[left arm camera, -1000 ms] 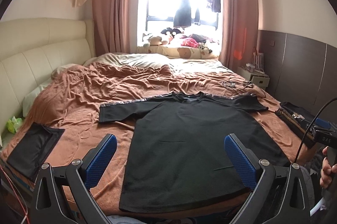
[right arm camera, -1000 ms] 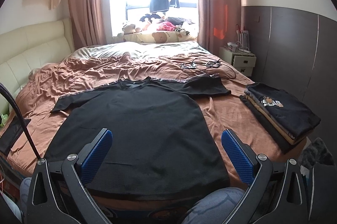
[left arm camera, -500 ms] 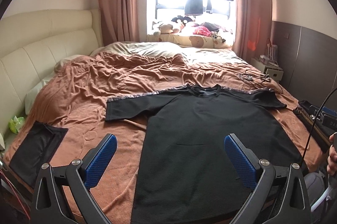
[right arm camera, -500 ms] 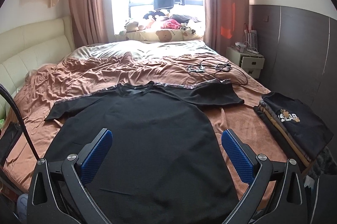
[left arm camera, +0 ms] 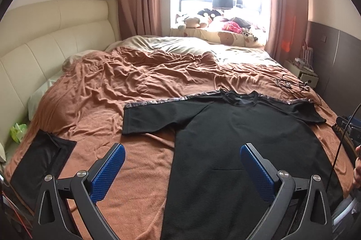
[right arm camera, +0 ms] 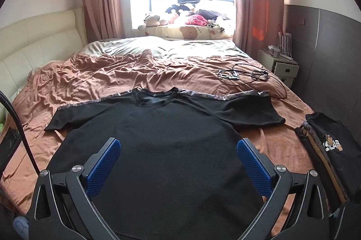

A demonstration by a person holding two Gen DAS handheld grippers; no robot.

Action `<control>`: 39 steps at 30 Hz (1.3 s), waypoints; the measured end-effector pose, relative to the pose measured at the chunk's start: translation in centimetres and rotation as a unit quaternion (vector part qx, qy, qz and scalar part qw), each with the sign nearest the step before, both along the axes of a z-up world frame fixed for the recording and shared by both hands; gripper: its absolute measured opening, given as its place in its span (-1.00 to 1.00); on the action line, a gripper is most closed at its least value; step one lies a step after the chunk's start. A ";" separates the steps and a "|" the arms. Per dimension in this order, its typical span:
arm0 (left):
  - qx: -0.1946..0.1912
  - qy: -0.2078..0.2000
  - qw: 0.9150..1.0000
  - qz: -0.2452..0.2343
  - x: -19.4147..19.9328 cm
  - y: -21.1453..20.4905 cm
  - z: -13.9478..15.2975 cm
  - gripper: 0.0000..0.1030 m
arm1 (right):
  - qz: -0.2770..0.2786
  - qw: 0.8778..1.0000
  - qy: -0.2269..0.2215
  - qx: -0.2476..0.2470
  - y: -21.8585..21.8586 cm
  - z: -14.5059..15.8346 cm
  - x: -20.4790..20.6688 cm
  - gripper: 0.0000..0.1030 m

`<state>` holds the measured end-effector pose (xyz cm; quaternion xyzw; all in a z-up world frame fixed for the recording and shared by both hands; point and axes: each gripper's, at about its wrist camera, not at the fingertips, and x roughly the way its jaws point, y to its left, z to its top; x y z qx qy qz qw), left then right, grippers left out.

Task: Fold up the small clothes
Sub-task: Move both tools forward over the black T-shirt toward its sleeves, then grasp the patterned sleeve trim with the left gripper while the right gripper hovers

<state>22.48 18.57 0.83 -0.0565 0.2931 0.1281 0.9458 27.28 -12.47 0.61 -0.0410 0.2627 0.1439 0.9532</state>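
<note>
1. Black short-sleeved knit T-shirt with patterned shoulder trim (right arm camera: pixel 162 140): one. It lies flat on the bed, collar toward the window, hem toward me; its long axis runs straight away from both tools.
2. Left hand-held gripper (left arm camera: pixel 182 166): one, released, blue ribbed pads wide apart, nothing between them. It hovers over the shirt's left edge; half its span shows bare blanket. The left sleeve (left arm camera: pixel 153 116) lies ahead and slightly left.
3. Right hand-held gripper (right arm camera: pixel 178 163): one, released, empty. It hovers over the shirt's body, both pads above black cloth. The right sleeve (right arm camera: pixel 250 109) lies ahead and to the right.
4. Deciding relation, in my judgement: each sleeve sits forward and outboard of its own-side tool, so I would fold each sleeve inward with the nearer arm, the left being closer to an edge.
5. Rumpled rust-brown blanket (left arm camera: pixel 135 82): one, covering the bed under the shirt.
6. Stack of folded garments, top one black with a printed logo (right arm camera: pixel 331 147): one stack, well right of the shirt; the count inside I cannot tell.
7. Flat black garment at the bed's left edge (left arm camera: pixel 38 163): one.
8. Tangled dark cables on the blanket (right arm camera: pixel 243 75): one cluster beyond the right sleeve.
</note>
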 end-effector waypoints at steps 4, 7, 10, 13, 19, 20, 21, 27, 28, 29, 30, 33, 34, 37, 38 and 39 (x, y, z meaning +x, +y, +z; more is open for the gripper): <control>-0.005 0.006 1.000 0.015 2.2 2.2 -0.3 0.99 | 0.015 1.000 0.013 0.006 0.8 -0.1 2.3 1.00; -0.018 0.011 1.000 0.020 3.8 4.1 -0.7 0.99 | 0.027 0.999 0.021 0.004 1.4 -0.3 3.9 1.00; -0.031 0.019 0.999 0.030 5.5 6.1 -1.2 0.90 | 0.050 0.998 0.037 0.013 2.0 -0.7 5.4 1.00; -0.048 0.028 0.998 0.033 7.1 8.3 -2.0 0.82 | 0.066 0.997 0.050 0.014 2.6 -1.1 6.9 1.00; -0.085 0.045 0.994 0.047 9.8 13.0 -3.8 0.64 | 0.052 0.997 0.055 -0.004 4.3 -1.3 9.7 1.00; -0.087 0.050 0.994 0.050 10.2 13.8 -4.1 0.63 | 0.052 0.997 0.054 -0.006 4.8 -1.2 10.0 1.00; -0.089 0.053 0.993 0.054 10.6 14.4 -4.4 0.61 | 0.055 0.997 0.054 -0.005 5.4 -1.1 10.2 1.00; -0.118 0.063 0.989 0.070 13.3 18.9 -6.3 0.59 | 0.059 0.996 0.055 -0.023 9.5 -1.5 12.2 1.00; -0.126 0.065 0.987 0.071 13.8 19.6 -6.7 0.59 | 0.064 0.996 0.053 -0.021 10.3 -1.6 12.5 1.00; -0.131 0.068 0.986 0.073 14.3 20.3 -7.2 0.59 | 0.067 0.996 0.053 -0.020 10.9 -1.8 12.9 1.00; -0.133 0.072 0.986 0.075 14.9 20.8 -7.6 0.54 | 0.070 0.996 0.055 -0.020 11.4 -2.1 13.4 1.00; -0.145 0.076 0.984 0.076 16.6 22.6 -8.8 0.44 | 0.100 0.992 0.075 -0.011 13.3 -2.9 14.8 1.00; -0.149 0.079 0.983 0.076 17.3 23.2 -9.1 0.39 | 0.112 0.990 0.080 -0.002 13.8 -3.1 15.4 1.00; -0.160 0.084 0.981 0.077 19.3 24.9 -10.1 0.32 | 0.128 0.987 0.093 -0.004 15.3 -3.8 17.1 1.00; -0.164 0.086 0.980 0.076 19.9 25.6 -10.4 0.31 | 0.133 0.987 0.096 -0.004 15.8 -4.1 17.9 1.00; -0.167 0.088 0.979 0.076 20.6 26.1 -10.8 0.26 | 0.138 0.986 0.099 -0.001 16.3 -4.3 18.6 1.00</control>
